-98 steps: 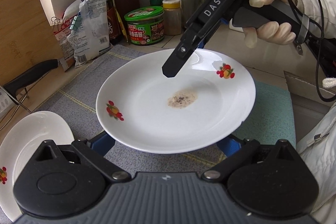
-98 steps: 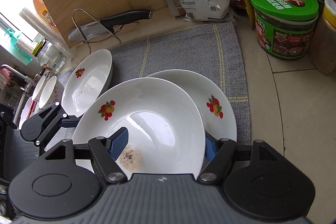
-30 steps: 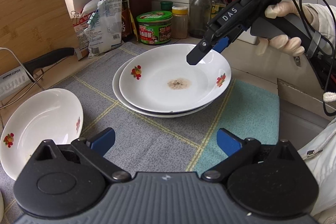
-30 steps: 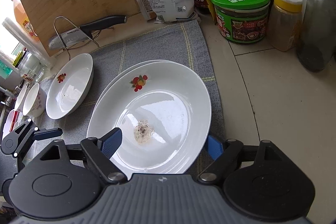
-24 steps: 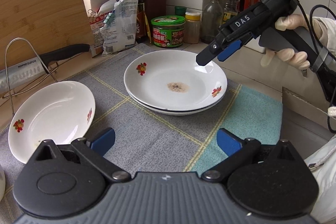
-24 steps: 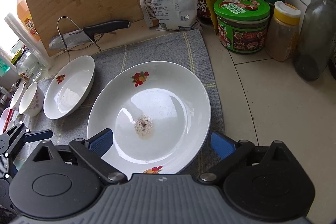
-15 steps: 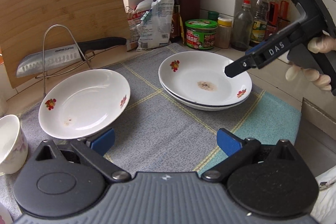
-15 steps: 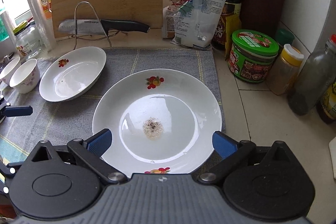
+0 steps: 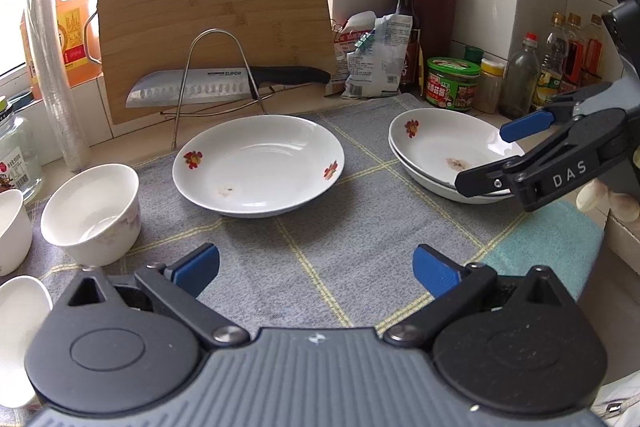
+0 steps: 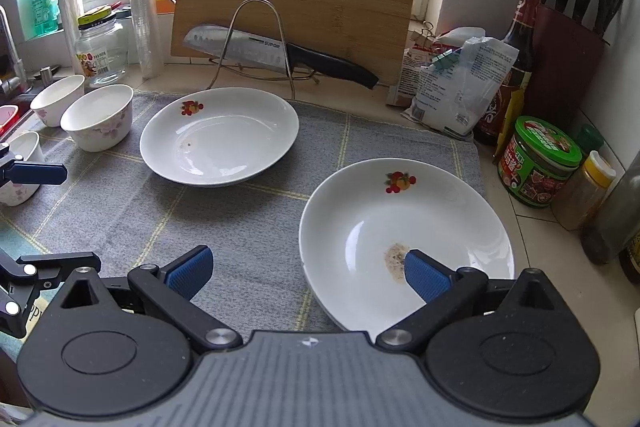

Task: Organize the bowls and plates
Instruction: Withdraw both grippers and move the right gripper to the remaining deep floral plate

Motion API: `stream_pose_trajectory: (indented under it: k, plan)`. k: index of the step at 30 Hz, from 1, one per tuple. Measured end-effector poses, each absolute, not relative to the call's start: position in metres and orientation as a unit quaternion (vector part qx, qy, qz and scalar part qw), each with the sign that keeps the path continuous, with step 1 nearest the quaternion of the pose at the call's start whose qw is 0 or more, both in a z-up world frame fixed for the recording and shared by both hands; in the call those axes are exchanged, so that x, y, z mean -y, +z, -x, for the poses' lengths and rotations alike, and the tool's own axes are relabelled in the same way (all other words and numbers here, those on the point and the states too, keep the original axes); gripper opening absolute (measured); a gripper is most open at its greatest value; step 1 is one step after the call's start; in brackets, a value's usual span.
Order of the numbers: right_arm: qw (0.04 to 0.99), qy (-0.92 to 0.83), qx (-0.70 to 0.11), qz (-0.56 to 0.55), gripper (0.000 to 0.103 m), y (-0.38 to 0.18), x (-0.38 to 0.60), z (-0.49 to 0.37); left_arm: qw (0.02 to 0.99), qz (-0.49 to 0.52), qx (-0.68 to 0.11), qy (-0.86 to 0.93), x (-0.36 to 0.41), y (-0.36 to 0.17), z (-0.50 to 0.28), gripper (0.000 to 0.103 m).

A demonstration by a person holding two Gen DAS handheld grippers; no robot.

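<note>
Two white fruit-pattern plates sit stacked [image 9: 440, 143] on the grey cloth at the right; the top one [image 10: 404, 223] has a brown stain. A third plate [image 9: 258, 163] lies alone mid-cloth, also in the right wrist view [image 10: 220, 137]. White bowls [image 9: 92, 213] stand at the left, also in the right wrist view [image 10: 98, 121]. My left gripper [image 9: 316, 267] is open and empty, low over the cloth in front of the single plate. My right gripper [image 10: 308, 269] is open and empty, its right finger over the stack's near edge; it shows in the left wrist view [image 9: 492, 155].
A bamboo cutting board [image 9: 216, 23] and a knife on a wire rack [image 9: 224, 83] stand behind the plates. A green-lidded jar [image 10: 538, 163], bottles, a snack bag [image 10: 460, 87] and a knife block [image 10: 568, 39] crowd the right back. A teal cloth [image 9: 548, 243] lies at the right front.
The stained plate was set on the other plate and let go. Both grippers have opened, drawn back and swung left, bringing the single plate and the bowls into view.
</note>
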State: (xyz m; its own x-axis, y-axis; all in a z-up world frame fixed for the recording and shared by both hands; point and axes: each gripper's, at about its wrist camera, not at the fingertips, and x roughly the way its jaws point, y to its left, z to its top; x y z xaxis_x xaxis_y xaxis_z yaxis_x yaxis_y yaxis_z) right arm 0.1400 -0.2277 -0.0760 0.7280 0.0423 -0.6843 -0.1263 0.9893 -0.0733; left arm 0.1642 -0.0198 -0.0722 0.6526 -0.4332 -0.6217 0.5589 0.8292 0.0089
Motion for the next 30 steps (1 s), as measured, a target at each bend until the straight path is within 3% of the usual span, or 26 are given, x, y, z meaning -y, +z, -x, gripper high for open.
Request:
stream_pose_trajectory:
  k: [13, 30]
  plan:
    - [0.907, 0.127, -0.379, 0.129, 0.103, -0.097, 0.156, -0.156, 0.913, -0.075, -0.329, -0.229, -0.026, -0.071, -0.159, 0.102]
    - [0.896, 0.184, -0.364, 0.174, 0.103, -0.134, 0.136, -0.196, 0.901, -0.047, -0.383, -0.198, -0.008, -0.047, -0.206, 0.102]
